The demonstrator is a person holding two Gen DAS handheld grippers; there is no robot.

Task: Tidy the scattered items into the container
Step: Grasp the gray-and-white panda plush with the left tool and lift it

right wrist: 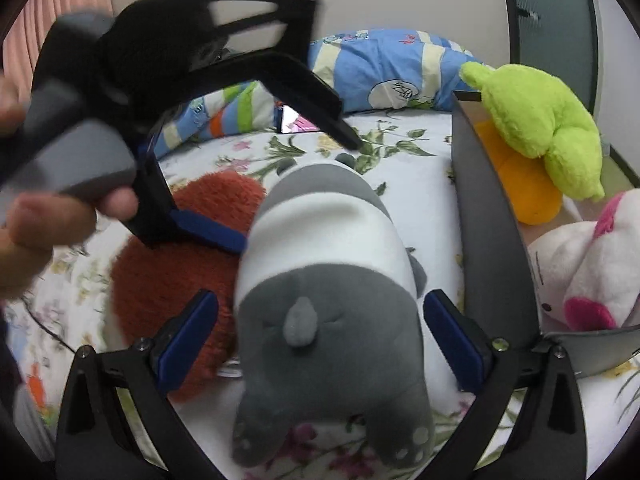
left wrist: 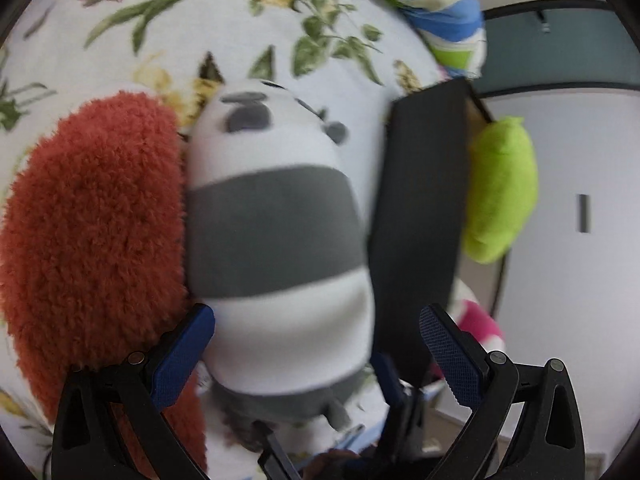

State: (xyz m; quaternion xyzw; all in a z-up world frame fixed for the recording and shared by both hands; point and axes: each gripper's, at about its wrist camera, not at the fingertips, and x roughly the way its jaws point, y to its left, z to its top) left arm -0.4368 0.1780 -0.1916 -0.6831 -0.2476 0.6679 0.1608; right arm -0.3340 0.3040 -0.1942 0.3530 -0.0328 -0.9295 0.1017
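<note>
2 plush toys lie on floral bedsheet point(right wrist: 424, 184) beside striped pillow point(right wrist: 384, 68).

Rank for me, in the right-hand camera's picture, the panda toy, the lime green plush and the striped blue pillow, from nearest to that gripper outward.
1. Panda toy: between the right gripper fingers, open around its rear.
2. Lime green plush: up on the right, in the container.
3. Striped blue pillow: at the far back of the bed.

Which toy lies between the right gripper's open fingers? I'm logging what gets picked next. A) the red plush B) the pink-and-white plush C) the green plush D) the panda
D: the panda lies on the bed between the right gripper's spread fingers, tail end toward the camera.
</note>
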